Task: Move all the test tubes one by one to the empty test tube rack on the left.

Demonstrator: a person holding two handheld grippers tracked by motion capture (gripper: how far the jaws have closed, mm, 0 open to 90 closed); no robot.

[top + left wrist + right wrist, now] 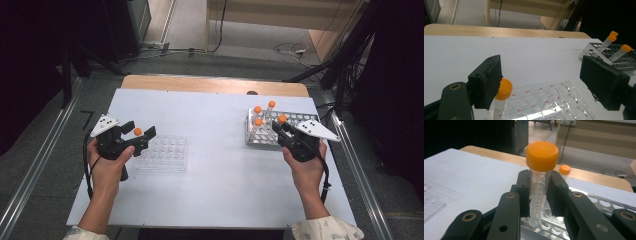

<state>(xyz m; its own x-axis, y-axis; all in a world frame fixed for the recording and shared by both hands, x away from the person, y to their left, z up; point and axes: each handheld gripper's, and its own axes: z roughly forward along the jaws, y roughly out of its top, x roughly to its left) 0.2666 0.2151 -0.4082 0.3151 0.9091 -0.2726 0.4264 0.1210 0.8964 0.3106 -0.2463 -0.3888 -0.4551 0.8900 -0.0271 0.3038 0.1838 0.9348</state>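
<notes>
My left gripper (138, 135) stands open over the left end of a clear plastic rack (165, 155). An orange-capped tube (503, 90) stands upright in that rack, right beside the left jaw, with a wide gap to the other jaw. My right gripper (279, 127) is shut on another orange-capped tube (542, 156), held upright just above the near edge of a metal rack (300, 120). The jaws clamp the tube's clear graduated body below the cap. Three more orange-capped tubes (258, 110) stand tilted in the metal rack.
The white table top (220, 180) has a wooden strip (215, 84) along its far edge. Metal rails (35, 170) run along both sides of the table. Cables (292, 49) lie on the floor beyond.
</notes>
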